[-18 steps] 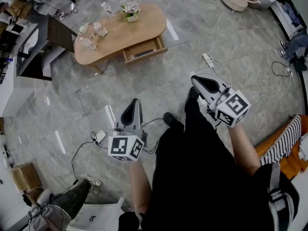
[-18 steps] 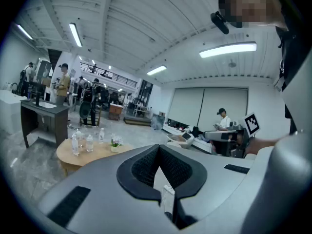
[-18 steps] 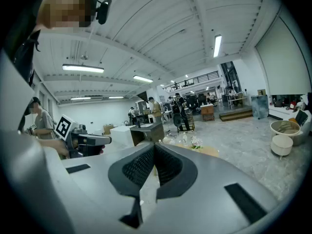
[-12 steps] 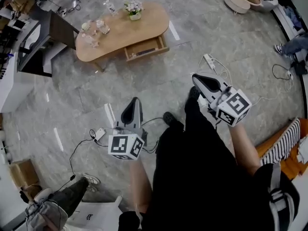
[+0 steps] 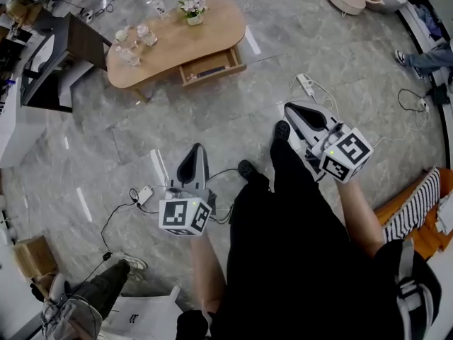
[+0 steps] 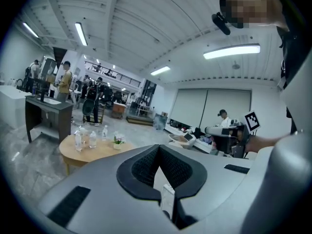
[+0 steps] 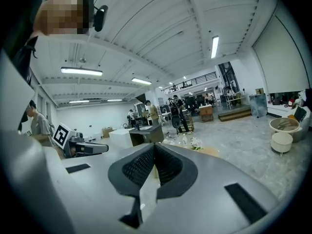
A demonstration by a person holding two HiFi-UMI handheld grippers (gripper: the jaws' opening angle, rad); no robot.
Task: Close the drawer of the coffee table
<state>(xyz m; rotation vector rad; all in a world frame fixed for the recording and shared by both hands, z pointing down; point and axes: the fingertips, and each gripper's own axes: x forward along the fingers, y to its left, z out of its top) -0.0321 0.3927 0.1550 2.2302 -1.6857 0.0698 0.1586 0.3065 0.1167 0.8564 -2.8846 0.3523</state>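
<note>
Jaws pinched fully together on both sides, nothing between them: my left hand-held gripper (image 5: 197, 154) and right hand-held gripper (image 5: 291, 110) ride out in front of me, tipped slightly down over the floor (image 5: 212, 126). Barely anything has shifted in the last moment; my feet have crept a touch forward and the view has swung a little. The drawer (image 5: 211, 66) hangs pulled out under the tabletop (image 5: 212, 30), on the side facing me, well apart from both grippers. So nothing is closed yet. I reckon I must walk up before a shut tip can push the drawer front in.
</note>
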